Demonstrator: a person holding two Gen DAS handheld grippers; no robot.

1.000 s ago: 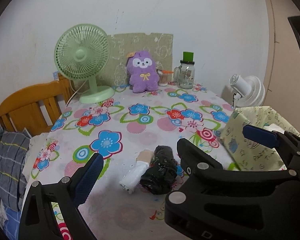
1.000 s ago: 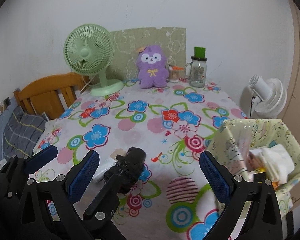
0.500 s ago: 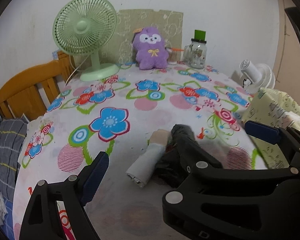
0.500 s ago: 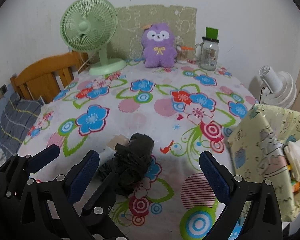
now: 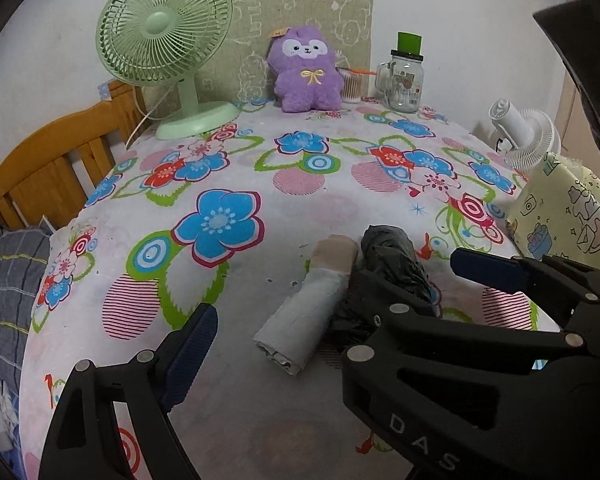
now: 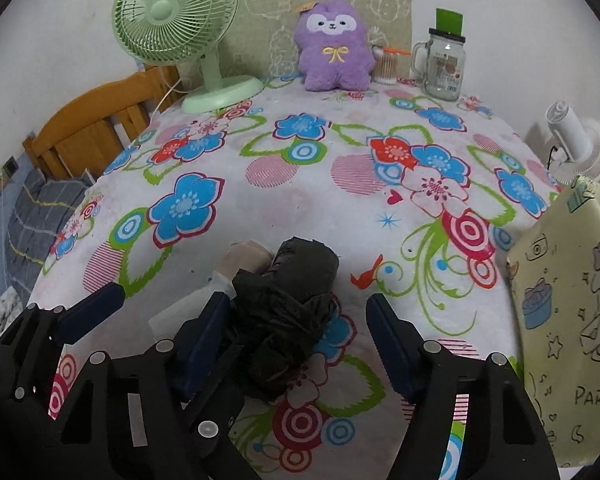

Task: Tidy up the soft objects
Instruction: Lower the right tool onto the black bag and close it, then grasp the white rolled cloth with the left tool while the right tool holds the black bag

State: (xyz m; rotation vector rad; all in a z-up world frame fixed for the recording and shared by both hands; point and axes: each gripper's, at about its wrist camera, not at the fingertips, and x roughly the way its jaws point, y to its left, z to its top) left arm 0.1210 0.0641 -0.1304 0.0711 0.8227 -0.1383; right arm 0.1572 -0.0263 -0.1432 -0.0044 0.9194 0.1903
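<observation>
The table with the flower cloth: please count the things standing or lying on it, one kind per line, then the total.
Rolled soft bundles: 2 (grey-white roll, black roll)
Plush toys: 1 (purple plush)
Desk fans: 1 (green fan)
Glass mug jars: 1 (green-lidded jar)
Cotton swab cups: 1 (swab cup)
Total: 6

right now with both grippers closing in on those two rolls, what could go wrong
The right gripper straddles the black roll, whose crumpled end looks loose, so it may unroll when squeezed. The grey roll lies touching it; the left gripper could pinch both or collide with the right one, which sits between its fingers. The patterned box stands close on the right and might get knocked.
</observation>
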